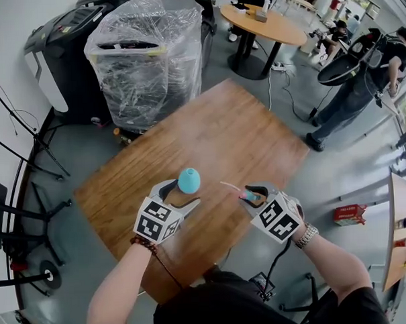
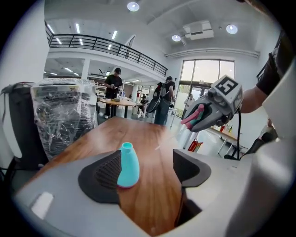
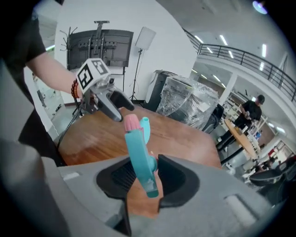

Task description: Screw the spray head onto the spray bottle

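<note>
Spray bottle: teal, upright on surface, frame centre, between the parted jaws of the left hand-held gripper. Right hand-held gripper clamps spray head.

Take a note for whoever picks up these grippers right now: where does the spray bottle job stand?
Left hand-held gripper: open, jaws either side of the small teal plastic spray bottle, not clamping it.
Right hand-held gripper: shut on the teal spray head with pink nozzle, held in the air, apart from the bottle.
Bottle: upright on the brown wooden table, neck uncapped.
Done: head picked up. To do: grip bottle, seat head on neck, screw it down.
</note>
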`<action>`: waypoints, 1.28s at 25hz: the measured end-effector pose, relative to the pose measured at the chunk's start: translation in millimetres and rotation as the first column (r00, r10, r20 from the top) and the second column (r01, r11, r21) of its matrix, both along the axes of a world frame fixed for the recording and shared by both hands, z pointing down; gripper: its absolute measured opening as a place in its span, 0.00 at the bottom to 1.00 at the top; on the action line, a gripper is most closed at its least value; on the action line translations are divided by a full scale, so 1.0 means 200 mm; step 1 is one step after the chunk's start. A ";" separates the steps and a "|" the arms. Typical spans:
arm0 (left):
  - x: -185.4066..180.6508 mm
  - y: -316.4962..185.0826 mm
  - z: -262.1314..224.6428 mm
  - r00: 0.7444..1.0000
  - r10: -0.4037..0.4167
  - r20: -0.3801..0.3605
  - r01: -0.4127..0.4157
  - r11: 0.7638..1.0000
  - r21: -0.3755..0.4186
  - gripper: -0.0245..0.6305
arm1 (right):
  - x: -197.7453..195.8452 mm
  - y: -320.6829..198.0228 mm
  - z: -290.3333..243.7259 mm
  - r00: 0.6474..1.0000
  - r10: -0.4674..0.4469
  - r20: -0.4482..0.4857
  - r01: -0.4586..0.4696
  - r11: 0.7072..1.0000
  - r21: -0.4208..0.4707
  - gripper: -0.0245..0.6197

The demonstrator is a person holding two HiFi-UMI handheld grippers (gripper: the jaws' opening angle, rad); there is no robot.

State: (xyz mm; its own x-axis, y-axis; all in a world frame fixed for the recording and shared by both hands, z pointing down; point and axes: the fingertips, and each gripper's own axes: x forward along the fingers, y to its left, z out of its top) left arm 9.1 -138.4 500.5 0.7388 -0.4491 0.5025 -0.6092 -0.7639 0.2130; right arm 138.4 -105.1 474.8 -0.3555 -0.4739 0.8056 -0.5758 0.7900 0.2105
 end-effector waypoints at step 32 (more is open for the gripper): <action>0.08 -0.32 0.59 0.968 0.017 0.250 -0.043 0.994 0.098 0.63 | -0.02 0.01 -0.33 0.813 0.426 0.396 -0.212 0.851 -0.480 0.23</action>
State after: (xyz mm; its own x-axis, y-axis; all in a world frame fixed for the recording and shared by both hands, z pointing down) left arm 24.3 -201.5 619.1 0.6102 -0.4874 0.6246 -0.6099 -0.7922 -0.0224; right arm 134.7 -102.9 408.8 -0.6252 -0.3079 0.7171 -0.7498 0.4920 -0.4425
